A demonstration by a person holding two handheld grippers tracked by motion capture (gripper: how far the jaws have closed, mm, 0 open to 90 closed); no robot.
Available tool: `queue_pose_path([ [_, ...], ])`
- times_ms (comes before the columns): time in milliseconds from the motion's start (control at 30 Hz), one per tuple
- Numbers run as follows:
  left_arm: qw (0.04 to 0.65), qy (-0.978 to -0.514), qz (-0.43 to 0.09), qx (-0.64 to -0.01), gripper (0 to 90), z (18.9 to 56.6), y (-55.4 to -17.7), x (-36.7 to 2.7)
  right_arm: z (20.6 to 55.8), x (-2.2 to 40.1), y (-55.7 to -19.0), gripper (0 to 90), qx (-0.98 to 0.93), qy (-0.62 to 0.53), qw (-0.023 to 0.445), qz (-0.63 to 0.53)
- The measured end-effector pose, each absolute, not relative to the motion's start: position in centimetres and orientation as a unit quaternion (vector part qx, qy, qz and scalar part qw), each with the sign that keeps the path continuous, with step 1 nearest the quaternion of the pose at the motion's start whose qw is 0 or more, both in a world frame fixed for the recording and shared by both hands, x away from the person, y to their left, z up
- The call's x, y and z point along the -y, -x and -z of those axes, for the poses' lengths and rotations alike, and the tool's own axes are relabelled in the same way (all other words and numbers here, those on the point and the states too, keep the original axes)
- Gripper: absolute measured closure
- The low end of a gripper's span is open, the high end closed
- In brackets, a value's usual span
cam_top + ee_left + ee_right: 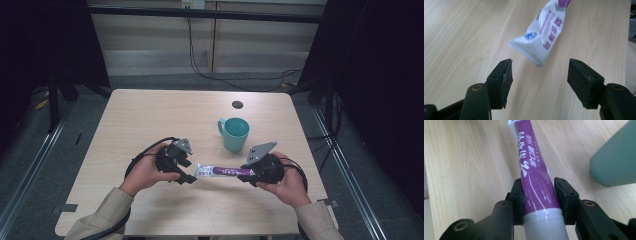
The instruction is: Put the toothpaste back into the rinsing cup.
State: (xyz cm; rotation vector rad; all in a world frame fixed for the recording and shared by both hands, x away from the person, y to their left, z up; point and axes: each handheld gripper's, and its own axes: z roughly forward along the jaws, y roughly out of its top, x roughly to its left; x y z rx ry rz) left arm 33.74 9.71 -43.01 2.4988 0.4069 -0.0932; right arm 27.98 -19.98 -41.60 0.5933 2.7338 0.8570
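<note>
One pale wood-grain table (150, 120) carries everything here. A teal mug (234, 133), smooth and round-walled, stands near its middle, just beyond the right gripper (250, 172). A purple and white tube (222, 171), glossy and soft-sided with a flat crimped tail, is held level above the tabletop between the two hands. Its cap end is clamped by the right gripper's pads (517, 195). The left gripper (540, 72) is seen with its pads apart, the crimped tail lying just ahead of them, untouched. The tube is judged already lifted and passed to the right; placing it, perhaps in the mug, is left.
</note>
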Motion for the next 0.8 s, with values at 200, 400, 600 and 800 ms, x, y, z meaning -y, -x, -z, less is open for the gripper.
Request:
queue_pose_path([
  [200, 0.299, -0.939, 0.052, -0.161, 37.5, 44.0, -33.5, -9.9, 41.3, 20.3, -28.1, 62.1, -0.924, -0.208, 0.113, -0.299],
  [400, 0.301, -0.936, 0.067, -0.169, 37.7, 45.3, -33.2, -9.5, 40.5, 19.9, -28.3, 62.1, -0.917, -0.210, 0.122, -0.316],
  [600, 0.309, -0.933, 0.069, -0.173, 39.3, 45.4, -33.2, -9.1, 40.3, 19.0, -28.5, 62.0, -0.913, -0.207, 0.124, -0.328],
  [800, 0.324, -0.925, 0.073, -0.185, 40.7, 45.3, -33.7, -9.8, 40.4, 18.6, -28.7, 62.0, -0.907, -0.210, 0.121, -0.344],
])
